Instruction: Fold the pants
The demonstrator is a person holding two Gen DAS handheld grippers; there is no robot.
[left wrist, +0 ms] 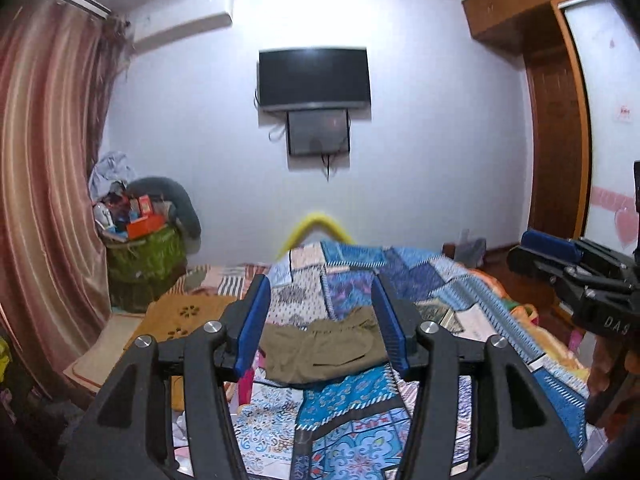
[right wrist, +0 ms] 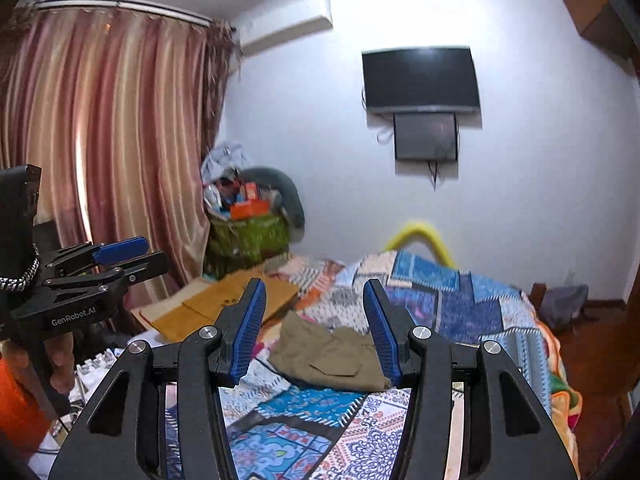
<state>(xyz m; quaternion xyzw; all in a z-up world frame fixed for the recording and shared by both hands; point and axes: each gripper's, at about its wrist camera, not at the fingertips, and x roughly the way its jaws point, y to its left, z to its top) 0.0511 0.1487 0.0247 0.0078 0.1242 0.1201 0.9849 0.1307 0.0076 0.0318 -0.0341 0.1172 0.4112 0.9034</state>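
The olive-green pants point(left wrist: 320, 350) lie folded into a compact bundle on the patchwork bedspread point(left wrist: 352, 400). They also show in the right wrist view point(right wrist: 332, 354), with a pocket flap facing up. My left gripper point(left wrist: 320, 284) is open and empty, held above the bed short of the pants. My right gripper point(right wrist: 316, 286) is also open and empty, held above the bed with the pants beyond its fingers. The right gripper appears at the right edge of the left wrist view point(left wrist: 560, 252), and the left gripper at the left of the right wrist view point(right wrist: 120, 256).
A mustard cushion point(right wrist: 224, 304) lies on the bed's left side. A green basket of clutter point(left wrist: 144, 248) stands by the striped curtain point(left wrist: 48, 160). A TV point(left wrist: 314, 78) hangs on the far wall. A wooden wardrobe point(left wrist: 556, 120) is at the right.
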